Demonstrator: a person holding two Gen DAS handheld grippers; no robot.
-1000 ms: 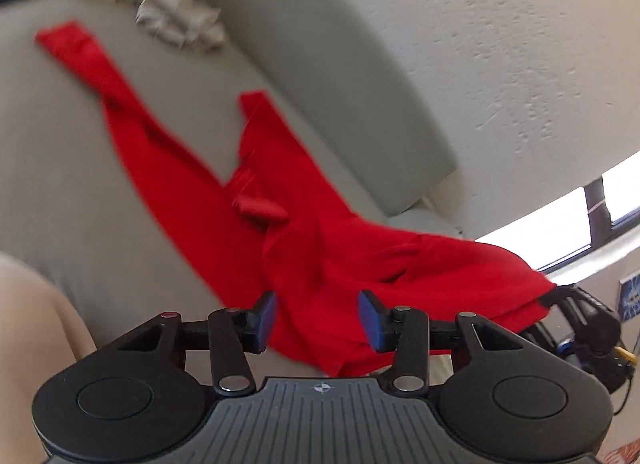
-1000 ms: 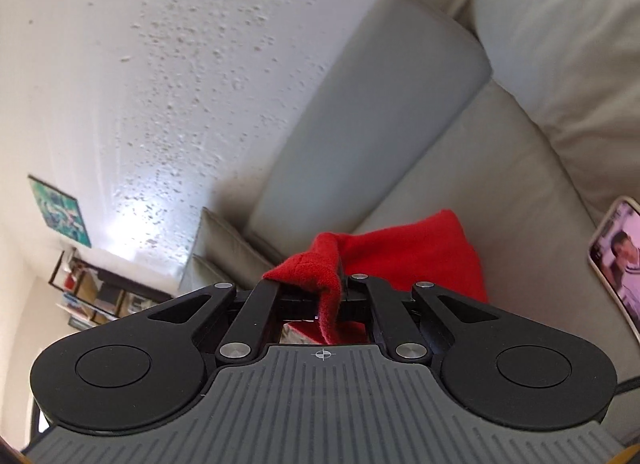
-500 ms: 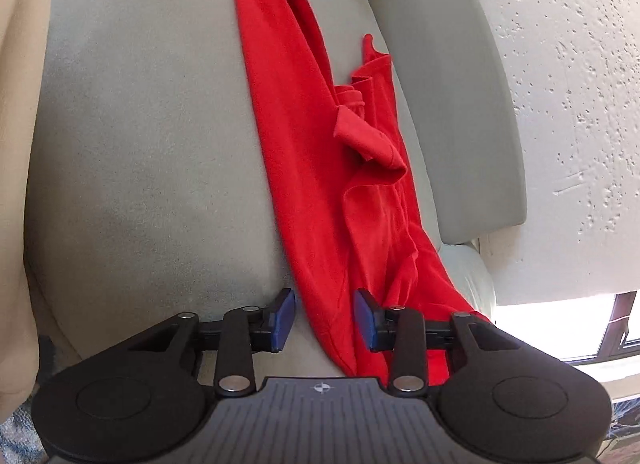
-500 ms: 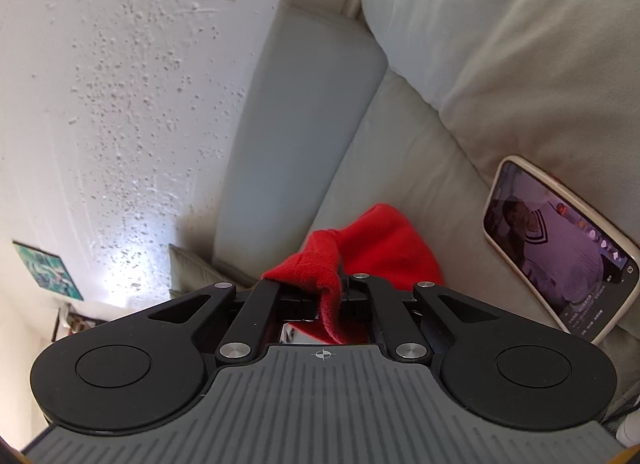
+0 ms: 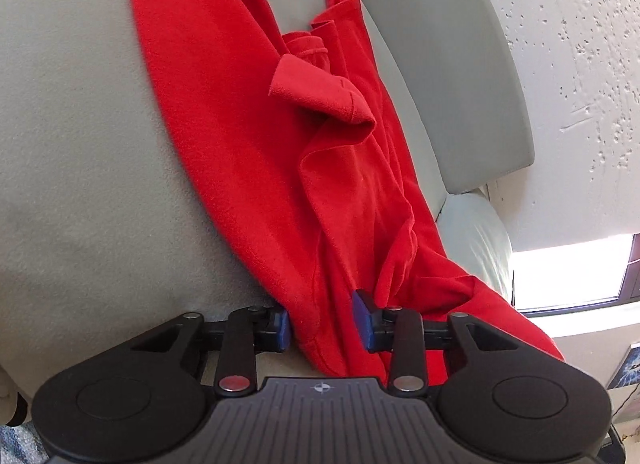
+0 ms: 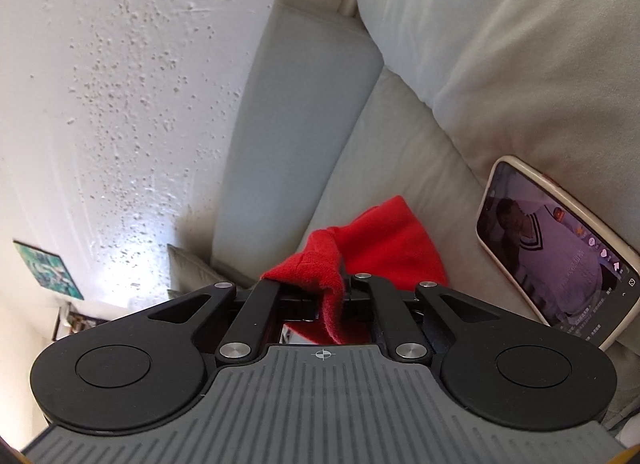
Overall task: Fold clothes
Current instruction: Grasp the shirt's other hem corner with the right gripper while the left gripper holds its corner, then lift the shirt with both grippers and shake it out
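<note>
A red garment lies stretched along the grey sofa seat, rumpled, with a turned-up cuff near its middle. My left gripper is open, its blue-padded jaws on either side of the garment's near edge, with cloth between them. My right gripper is shut on another end of the red garment, a fold of cloth draped over the closed jaws.
A phone with a lit screen leans against the sofa back cushion to the right of my right gripper. A grey armrest and a textured white wall lie beyond. A bright window is at the right.
My left gripper has moved in close onto the garment's near edge, so cloth now sits between its open jaws. My right gripper has stayed shut on the cloth and swung toward the phone.
</note>
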